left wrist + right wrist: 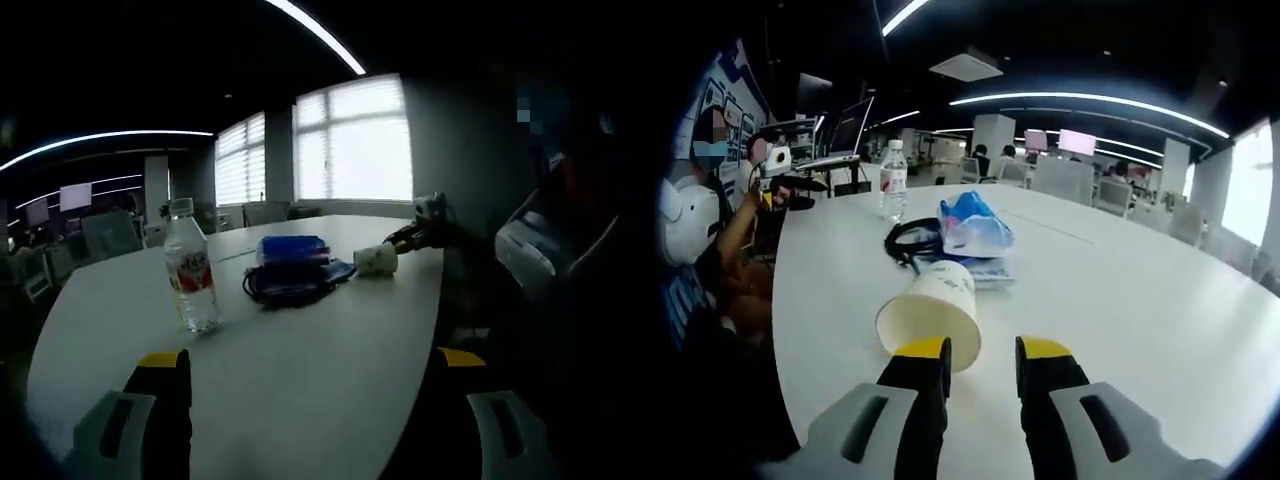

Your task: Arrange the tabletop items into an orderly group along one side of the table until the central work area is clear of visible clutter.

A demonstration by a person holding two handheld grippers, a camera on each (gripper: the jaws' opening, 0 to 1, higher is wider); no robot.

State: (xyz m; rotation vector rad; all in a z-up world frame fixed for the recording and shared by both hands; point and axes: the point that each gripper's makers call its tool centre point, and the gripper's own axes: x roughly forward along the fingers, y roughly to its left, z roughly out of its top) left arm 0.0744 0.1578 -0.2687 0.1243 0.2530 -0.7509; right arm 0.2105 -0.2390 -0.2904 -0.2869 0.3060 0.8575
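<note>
A clear water bottle [190, 270] with a red label stands upright on the white table [330, 380]. Right of it a blue plastic packet [293, 249] rests on a coil of black cable [285, 290]. Beyond them a paper cup [376, 259] lies on its side, with my right gripper [412, 236] just behind it. My left gripper [312, 362] is open, jaws wide apart, short of the bottle. In the right gripper view the cup [932, 310] lies mouth-first before my right gripper [985, 350], whose jaws stand a narrow gap apart with nothing between them. Behind lie the cable [910, 240], packet [975, 228] and bottle [894, 180].
The table's curved edge [780, 330] runs close on the left of the right gripper view, where a seated person [700, 230] holds the left gripper [780, 165]. Office chairs [1060, 178] and desks line the far side. Bare tabletop [1140, 290] stretches to the right.
</note>
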